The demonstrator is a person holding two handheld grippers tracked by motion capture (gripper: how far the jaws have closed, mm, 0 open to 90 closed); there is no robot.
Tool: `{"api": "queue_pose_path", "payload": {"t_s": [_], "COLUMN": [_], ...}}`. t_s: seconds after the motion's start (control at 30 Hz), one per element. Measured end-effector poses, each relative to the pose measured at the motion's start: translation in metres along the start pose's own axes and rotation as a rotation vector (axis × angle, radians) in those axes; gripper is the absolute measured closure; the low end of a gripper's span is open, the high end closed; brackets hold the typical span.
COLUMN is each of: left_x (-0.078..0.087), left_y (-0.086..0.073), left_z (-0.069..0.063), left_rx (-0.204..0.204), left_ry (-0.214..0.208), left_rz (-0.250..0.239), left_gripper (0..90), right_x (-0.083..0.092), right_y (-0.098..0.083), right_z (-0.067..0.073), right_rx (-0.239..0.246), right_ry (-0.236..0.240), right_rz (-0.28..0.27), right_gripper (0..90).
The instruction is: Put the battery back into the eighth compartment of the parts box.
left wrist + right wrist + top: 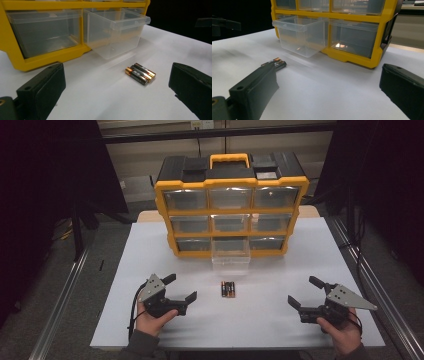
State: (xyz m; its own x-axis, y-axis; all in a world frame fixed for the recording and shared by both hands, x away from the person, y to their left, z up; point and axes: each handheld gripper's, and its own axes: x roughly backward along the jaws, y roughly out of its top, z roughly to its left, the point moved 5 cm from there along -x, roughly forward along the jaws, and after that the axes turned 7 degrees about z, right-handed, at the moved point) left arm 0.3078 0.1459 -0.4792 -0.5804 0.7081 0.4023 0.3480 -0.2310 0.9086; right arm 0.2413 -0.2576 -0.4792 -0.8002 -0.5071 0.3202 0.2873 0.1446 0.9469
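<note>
Black-and-copper batteries [228, 290] lie side by side in a tight little cluster on the white table [150, 250], between our two grippers and just in front of the clear drawer [230, 254] that stands pulled out of the bottom row of the yellow organizer [231, 212]. We hold the left gripper [178, 290] low over the table with its jaws spread wide and nothing between them, and the right gripper [303, 292] sits the same way on the other side, jaws apart and empty. As we judge it, the step in hand is picking the batteries up to drop them into that open drawer, and the left gripper looks the better placed, since in the left gripper view the batteries [140, 73] already sit nearly between its jaws. We should come in low, line the jaws across the width of the cluster rather than along its length, and close slowly so the round cells do not roll apart or squirt out. Taking one cell at a time may be safer than squeezing the whole cluster. In the right gripper view the batteries [275, 63] are partly hidden behind a jaw, so we would keep that hand clear, ready to steady the drawer [299, 36] if it shifts.
</note>
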Motion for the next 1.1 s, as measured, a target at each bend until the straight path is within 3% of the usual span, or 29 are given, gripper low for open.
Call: {"api": "queue_pose_path", "payload": {"t_s": [0.3, 0.4, 0.43, 0.57, 0.6, 0.67, 0.7, 0.93, 1.1], "left_x": [-0.013, -0.021, -0.023, -0.034, -0.036, -0.044, -0.046, -0.054, -0.058], "left_y": [0.005, 0.006, 0.007, 0.009, 0.009, 0.008, 0.008, 0.011, 0.013], "left_z": [-0.01, -0.017, -0.02, -0.027, -0.028, -0.03, -0.03, -0.032, -0.035], "left_rx": [-0.002, 0.011, 0.005, -0.026, -0.027, -0.014, -0.018, -0.001, -0.012], "left_ry": [0.0, -0.009, -0.028, -0.04, -0.033, -0.06, -0.035, -0.027, -0.05], "left_rz": [0.031, 0.047, 0.057, 0.094, 0.105, 0.12, 0.136, 0.153, 0.152], "left_gripper": [1.2, 1.8, 2.0, 3.8, 3.8, 4.9, 5.2, 5.5, 6.0], "right_x": [-0.001, -0.001, 0.0, 0.001, 0.001, 0.003, 0.003, 0.002, 0.0], "right_y": [0.001, 0.001, 0.001, 0.0, 0.0, 0.0, 0.0, 0.0, 0.001], "right_z": [0.002, 0.002, 0.002, 0.0, 0.0, 0.0, 0.0, 0.001, 0.0], "right_rx": [0.005, 0.011, 0.01, 0.006, 0.006, 0.006, 0.005, 0.004, 0.011], "right_ry": [0.004, 0.006, 0.007, -0.006, -0.006, -0.002, -0.004, 0.0, -0.001], "right_rz": [0.0, 0.001, 0.002, -0.001, -0.001, 0.002, 0.0, -0.002, -0.005], "right_gripper": [1.2, 1.2, 1.2, 1.2, 1.2, 1.3, 1.3, 1.4, 1.4]}}
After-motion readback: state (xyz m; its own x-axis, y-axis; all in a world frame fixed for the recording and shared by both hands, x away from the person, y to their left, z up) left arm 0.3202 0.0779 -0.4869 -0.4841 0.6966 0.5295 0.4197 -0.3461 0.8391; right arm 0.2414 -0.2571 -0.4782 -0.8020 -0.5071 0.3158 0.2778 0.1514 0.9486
